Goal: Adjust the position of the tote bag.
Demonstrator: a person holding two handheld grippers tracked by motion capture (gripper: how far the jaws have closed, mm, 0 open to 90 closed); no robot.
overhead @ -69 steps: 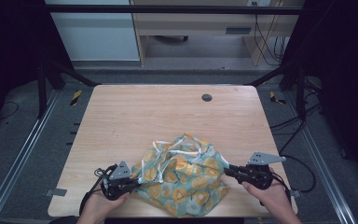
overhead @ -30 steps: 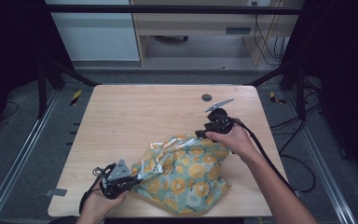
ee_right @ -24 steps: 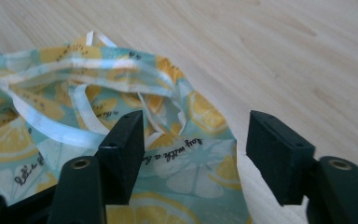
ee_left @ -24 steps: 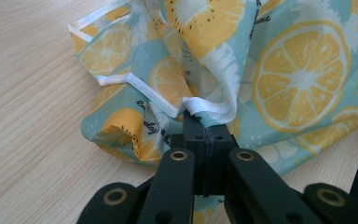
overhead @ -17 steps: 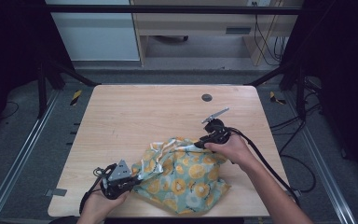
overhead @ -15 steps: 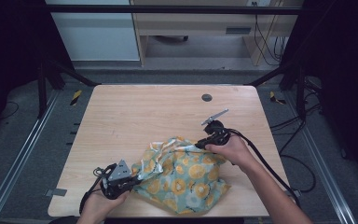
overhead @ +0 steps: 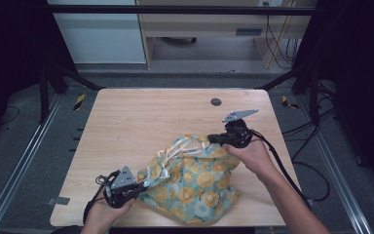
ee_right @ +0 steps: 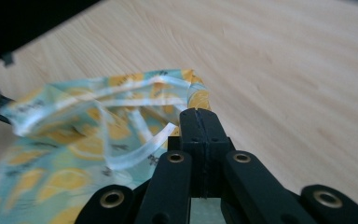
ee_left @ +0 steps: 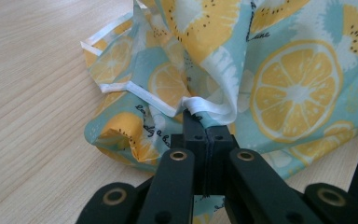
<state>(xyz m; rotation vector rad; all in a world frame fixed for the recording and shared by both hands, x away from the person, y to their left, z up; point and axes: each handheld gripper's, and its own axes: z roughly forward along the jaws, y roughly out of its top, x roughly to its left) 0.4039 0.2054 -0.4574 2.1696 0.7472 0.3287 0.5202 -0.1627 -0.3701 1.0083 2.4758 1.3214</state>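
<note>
On the pale wooden table (overhead: 141, 122) lies crumpled citrus-print cloth (overhead: 197, 180), dark room around.

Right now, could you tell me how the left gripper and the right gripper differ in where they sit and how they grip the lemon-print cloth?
The left gripper sits near the table's front edge, clamped on the lemon-print cloth's white-trimmed near-left edge. The right gripper is farther back, at the cloth's far right corner, and its jaws have just been closing on the hem. The left lies low; the right is raised, lifting its corner. Both are shut on the cloth.
</note>
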